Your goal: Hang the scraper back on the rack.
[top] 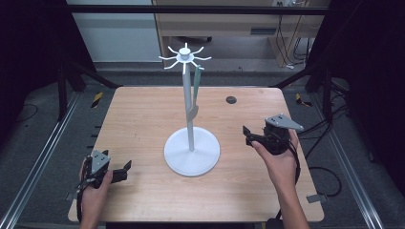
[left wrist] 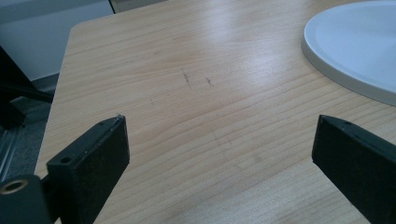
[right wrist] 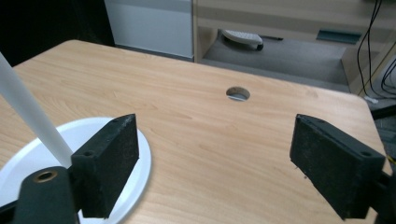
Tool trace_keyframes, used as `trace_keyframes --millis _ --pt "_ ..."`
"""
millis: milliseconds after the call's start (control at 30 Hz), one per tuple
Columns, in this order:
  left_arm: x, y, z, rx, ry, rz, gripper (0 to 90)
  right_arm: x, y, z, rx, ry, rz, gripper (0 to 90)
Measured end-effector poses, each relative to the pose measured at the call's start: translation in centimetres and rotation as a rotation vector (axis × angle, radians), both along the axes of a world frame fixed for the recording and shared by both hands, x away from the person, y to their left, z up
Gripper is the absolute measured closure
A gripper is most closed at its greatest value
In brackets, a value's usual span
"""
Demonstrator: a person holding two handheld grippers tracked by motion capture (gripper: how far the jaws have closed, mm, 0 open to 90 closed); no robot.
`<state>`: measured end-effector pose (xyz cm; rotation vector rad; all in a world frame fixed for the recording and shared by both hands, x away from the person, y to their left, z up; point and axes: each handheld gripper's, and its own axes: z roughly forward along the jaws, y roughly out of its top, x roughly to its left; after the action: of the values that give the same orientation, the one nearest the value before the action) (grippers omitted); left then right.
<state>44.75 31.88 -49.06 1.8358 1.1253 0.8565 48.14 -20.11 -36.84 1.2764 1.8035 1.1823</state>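
Desk point(top: 143, 124): pale wood with rounded corners, bare apart from the stand; a small round cable hole point(top: 231, 99) sits toward its far right.
Stand point(top: 192, 151): a white round base at the desk's middle with a thin upright pole point(top: 188, 105) and a crown of short hooks point(top: 185, 57) at the top.
Hanging piece point(top: 195, 93): a slim pale-green strip hangs from one hook just right of the pole; its kind is hard to make out.
Left tool point(top: 125, 168): held low at the near left corner, jaws spread wide with bare wood between them, gripping nothing.
Right tool point(top: 248, 136): held above the desk's right side, near the base's right edge, jaws also spread wide and gripping nothing.
In the way: the stand lies between the two tools; nothing lies between either tool and the base.
Surroundings: dark frame posts on both sides, floor rails, cables at the right, and wooden furniture past the far edge.
Cut off: in the left gripper view the base point(left wrist: 355, 46) shows as a rim arc at the upper right; in the right gripper view the pole point(right wrist: 32, 121) runs out of frame at the left.
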Motion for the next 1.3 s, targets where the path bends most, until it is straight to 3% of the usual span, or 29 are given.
trace_keyframes --millis 567,633,833,933,1067,1167,1300 --pt "0.1 0.2 0.0 -0.006 0.007 0.003 3.6 -0.5 -1.3 -5.8 0.044 0.076 -0.036 8.3" --pt "0.1 0.2 0.0 -0.006 0.006 0.002 3.6 -0.5 -1.2 -6.7 0.023 0.088 -0.048 8.0" --pt "0.2 0.1 -0.1 -0.003 0.013 -0.002 3.6 -0.2 -1.5 -9.5 0.031 0.144 -0.089 8.4" --pt "0.1 0.0 -0.1 0.001 0.014 -0.007 3.6 -0.1 -1.8 -10.3 0.007 0.163 -0.114 10.4" --pt "0.2 0.0 -0.2 0.004 0.017 -0.007 3.5 -0.3 -2.2 -11.2 -0.013 0.162 -0.126 11.1" --pt "0.2 -0.1 -0.3 0.008 0.017 -0.007 3.5 -0.6 -2.7 -11.7 -0.001 0.156 -0.127 11.0" --pt "0.3 -0.1 -0.3 0.011 0.014 -0.004 3.4 -0.6 -3.3 -12.2 -0.035 0.154 -0.144 10.4"
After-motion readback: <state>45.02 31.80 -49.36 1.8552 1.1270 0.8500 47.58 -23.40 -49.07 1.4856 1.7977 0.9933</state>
